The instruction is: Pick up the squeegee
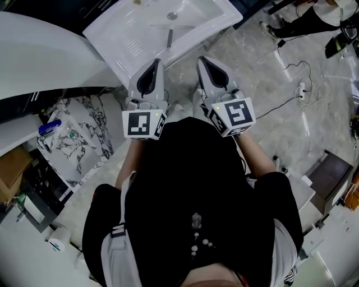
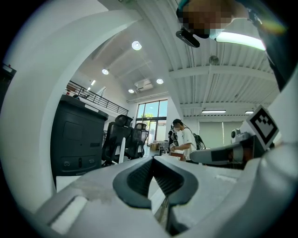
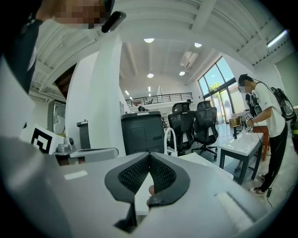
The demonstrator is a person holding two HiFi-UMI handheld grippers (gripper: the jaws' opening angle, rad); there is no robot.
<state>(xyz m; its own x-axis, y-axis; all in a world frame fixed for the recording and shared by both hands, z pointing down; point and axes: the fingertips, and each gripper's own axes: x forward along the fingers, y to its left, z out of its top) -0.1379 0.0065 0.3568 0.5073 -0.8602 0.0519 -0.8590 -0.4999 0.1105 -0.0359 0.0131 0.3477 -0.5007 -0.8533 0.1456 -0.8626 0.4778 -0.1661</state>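
I'm at the approach step: nothing is picked up yet. In the head view both grippers sit side by side just ahead of my body, pointing toward 12 o'clock at the white sink point(image 1: 112, 28).

The left gripper point(image 1: 156, 61) has its jaws closed tip to tip. Its own view shows the ribbed pads point(image 2: 139, 176) meeting at the front with nothing between them. The right gripper point(image 1: 204, 59) reads the same way, its pads point(image 3: 163, 174) touching at the tips and no object clamped. Something small and pinkish shows through the gap behind the tips, and I can't tell what it is.

The thing I take for the squeegee point(image 1: 169, 40) is a slim grey bar lying in the sink basin. It is at 12 o'clock from the left gripper and about 11 o'clock from the right, with the drain point(image 1: 172, 15) just beyond it. It is clear of both grippers and untouched. Neither gripper view shows it — they look level across the room at office chairs and a dark cabinet.

For the next move I'd pick one gripper, probably the left since it lines up best, open its jaws and tip it down over the sink rim. Then I'd close across the narrow bar. The bar lies flat on a smooth, sloped basin, so I expect I'll need to come in from above and square to it, or it may skid away.
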